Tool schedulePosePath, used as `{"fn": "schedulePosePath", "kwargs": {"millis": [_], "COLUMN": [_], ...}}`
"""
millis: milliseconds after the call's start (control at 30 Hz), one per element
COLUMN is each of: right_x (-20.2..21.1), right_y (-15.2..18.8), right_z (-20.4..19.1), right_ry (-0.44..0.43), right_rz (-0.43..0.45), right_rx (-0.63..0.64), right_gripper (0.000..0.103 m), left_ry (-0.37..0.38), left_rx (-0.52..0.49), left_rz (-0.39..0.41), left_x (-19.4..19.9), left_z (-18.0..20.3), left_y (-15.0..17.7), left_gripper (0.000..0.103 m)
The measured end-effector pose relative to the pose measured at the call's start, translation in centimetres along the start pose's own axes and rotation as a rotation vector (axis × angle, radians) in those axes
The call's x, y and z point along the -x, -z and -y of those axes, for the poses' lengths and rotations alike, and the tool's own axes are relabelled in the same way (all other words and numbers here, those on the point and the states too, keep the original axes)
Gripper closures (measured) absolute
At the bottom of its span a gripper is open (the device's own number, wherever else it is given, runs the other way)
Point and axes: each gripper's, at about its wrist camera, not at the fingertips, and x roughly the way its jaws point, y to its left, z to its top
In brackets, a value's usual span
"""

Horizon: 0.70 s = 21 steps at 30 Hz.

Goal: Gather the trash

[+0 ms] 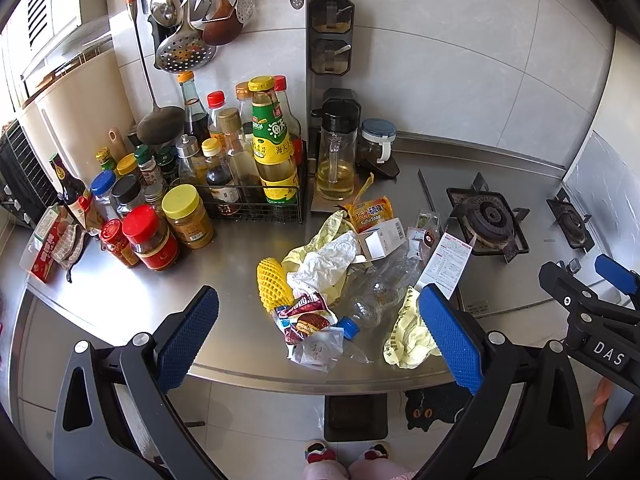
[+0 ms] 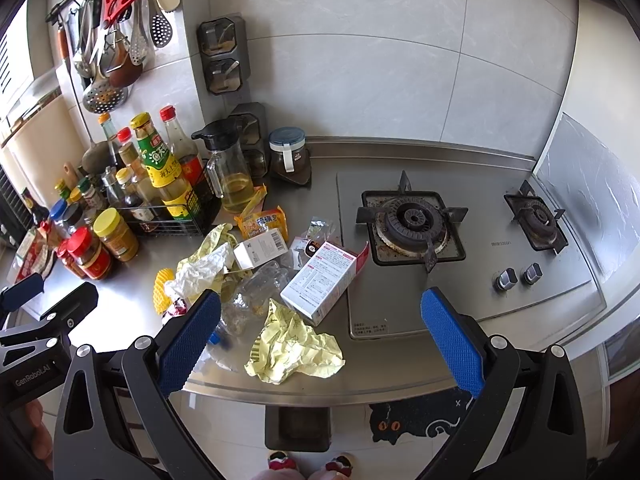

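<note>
Above the table's [image 1: 120, 300] front edge, the left tool [image 1: 318, 338] hangs with its blue pads spread wide and nothing between them; the right tool [image 2: 320, 338] beside it is likewise wide apart and empty. Just ahead of both lies the trash: a crumpled pale-yellow wrapper [image 2: 294, 348] nearest the edge, a crushed clear bottle [image 1: 380, 292] with a blue cap, a red snack wrapper [image 1: 304, 316], and a yellow foam fruit net [image 1: 272, 284]. Beyond these sit crumpled white paper [image 1: 326, 262], a small white box [image 1: 382, 238], an orange soap packet [image 1: 368, 210] and a white-and-red printed carton [image 2: 320, 280]. Farther left stand condiment bottles [image 1: 272, 140] and jars [image 1: 150, 238]; to the right is a gas stove [image 2: 412, 226].
</note>
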Motion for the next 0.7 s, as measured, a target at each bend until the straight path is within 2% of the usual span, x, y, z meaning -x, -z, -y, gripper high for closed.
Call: {"fn": "schedulePosePath", "kwargs": {"millis": [700], "right_x": [0.2], "right_y": [0.01], "right_z": [-0.02], "right_ry": [0.0], "right_rz": [0.0], "right_rx": [-0.003], "right_gripper": [0.003], "left_ry": [0.0], "left_rx": [0.001], "left_rz": [0.003], "left_x": [0.21], "left_z": [-0.4], "left_y": [-0.13], "left_gripper": [0.008]}}
